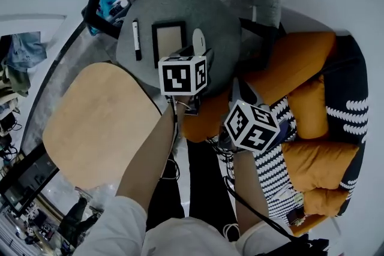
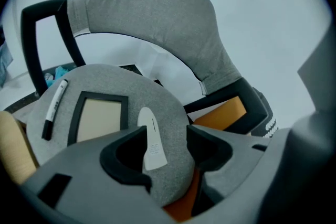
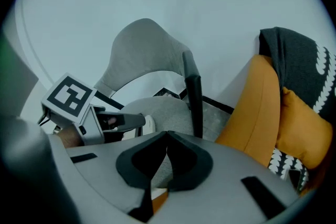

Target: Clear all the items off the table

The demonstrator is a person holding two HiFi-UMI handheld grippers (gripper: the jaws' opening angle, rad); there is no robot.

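On the round grey table [image 1: 168, 6], at the far side of the scene, three items are left to clear: a dark-framed panel [image 1: 168, 40] in the middle, a marker pen [image 1: 137, 40] to its left and a small white oblong piece [image 1: 198, 41] to its right. The left gripper [image 2: 167, 136] hangs over the table's near right rim, jaws wide, the white piece between them but not pinched. The right gripper [image 3: 166, 136] hovers near the orange cushion [image 1: 306, 63], jaws together on nothing.

round grey table [image 2: 107, 80] carries 3 separate things: a marker [image 2: 54, 107], a dark-framed panel [image 2: 100, 119], a white oblong tag [image 2: 151, 136].
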